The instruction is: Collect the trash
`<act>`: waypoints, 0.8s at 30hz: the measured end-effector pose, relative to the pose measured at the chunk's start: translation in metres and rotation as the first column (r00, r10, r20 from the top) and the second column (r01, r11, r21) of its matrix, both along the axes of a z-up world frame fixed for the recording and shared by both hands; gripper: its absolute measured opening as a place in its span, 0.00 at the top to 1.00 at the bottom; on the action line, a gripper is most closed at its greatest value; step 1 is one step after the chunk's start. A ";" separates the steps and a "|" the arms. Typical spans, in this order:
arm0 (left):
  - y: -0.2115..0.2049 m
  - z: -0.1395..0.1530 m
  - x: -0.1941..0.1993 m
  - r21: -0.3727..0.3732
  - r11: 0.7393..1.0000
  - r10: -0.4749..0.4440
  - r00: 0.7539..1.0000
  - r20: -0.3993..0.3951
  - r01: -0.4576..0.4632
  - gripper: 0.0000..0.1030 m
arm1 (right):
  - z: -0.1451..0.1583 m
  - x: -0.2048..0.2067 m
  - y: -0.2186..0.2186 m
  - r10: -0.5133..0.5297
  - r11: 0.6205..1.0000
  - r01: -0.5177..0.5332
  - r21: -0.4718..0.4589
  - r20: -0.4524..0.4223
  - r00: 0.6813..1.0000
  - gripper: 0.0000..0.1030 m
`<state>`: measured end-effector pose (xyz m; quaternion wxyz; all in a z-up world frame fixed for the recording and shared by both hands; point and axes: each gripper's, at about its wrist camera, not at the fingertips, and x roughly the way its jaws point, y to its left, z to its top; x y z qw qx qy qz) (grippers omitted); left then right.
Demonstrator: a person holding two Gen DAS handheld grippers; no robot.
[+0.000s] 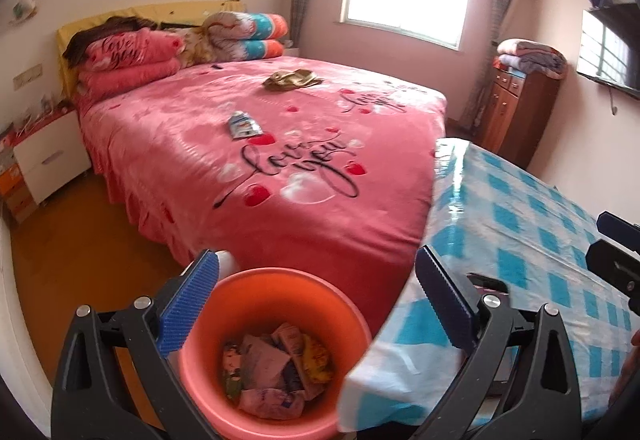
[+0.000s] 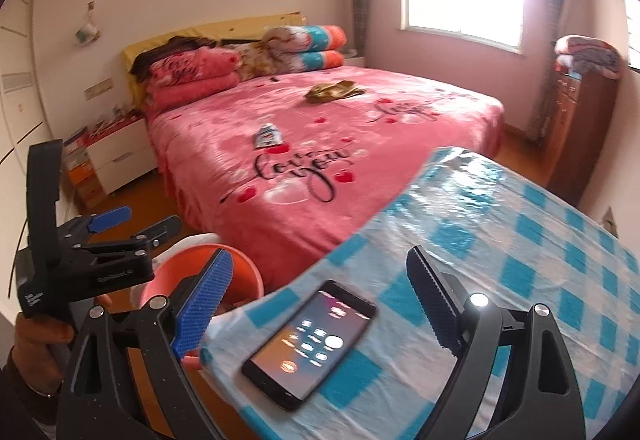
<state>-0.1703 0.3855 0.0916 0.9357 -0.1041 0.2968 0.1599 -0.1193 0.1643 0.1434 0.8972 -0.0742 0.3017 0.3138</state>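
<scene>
An orange bin (image 1: 276,286) stands on the floor between the bed and the table, with several crumpled wrappers (image 1: 276,372) inside. My left gripper (image 1: 316,268) hovers open right above it, nothing between its blue pads. On the pink bedspread lie a blue-and-white wrapper (image 1: 243,125) and, farther back, a crumpled olive-gold bag (image 1: 292,79). My right gripper (image 2: 320,260) is open over the table's near corner, also with nothing in it. The right wrist view shows the same wrapper (image 2: 268,135), bag (image 2: 334,90), bin (image 2: 176,268) and the left gripper (image 2: 146,220) held by a hand.
A phone (image 2: 310,344) with a lit screen lies on the blue-checked tablecloth (image 2: 520,240) between the right fingers. Folded quilts (image 1: 132,56) are piled at the bed's head. There is a white nightstand (image 1: 52,156) on the left and a wooden cabinet (image 1: 516,108) on the right.
</scene>
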 end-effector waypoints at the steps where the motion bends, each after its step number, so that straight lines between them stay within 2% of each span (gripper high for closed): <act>1: -0.006 0.003 0.002 0.007 1.000 -0.008 1.000 0.001 0.008 0.04 | 0.001 0.000 -0.006 -0.013 1.000 0.013 0.001 0.005 1.000 0.15; 6: -0.038 0.015 0.008 0.027 0.998 -0.058 0.998 0.016 0.058 0.04 | 0.009 -0.005 -0.041 -0.092 0.996 0.091 0.014 0.038 0.995 0.10; 14: -0.094 0.033 0.020 0.061 0.986 -0.157 0.986 0.047 0.154 0.04 | 0.022 -0.018 -0.101 -0.222 0.975 0.219 0.041 0.090 0.971 0.10; 24: -0.166 0.054 0.024 0.081 0.952 -0.303 0.949 0.086 0.296 0.04 | 0.032 -0.040 -0.162 -0.363 0.932 0.360 0.053 0.146 0.920 0.09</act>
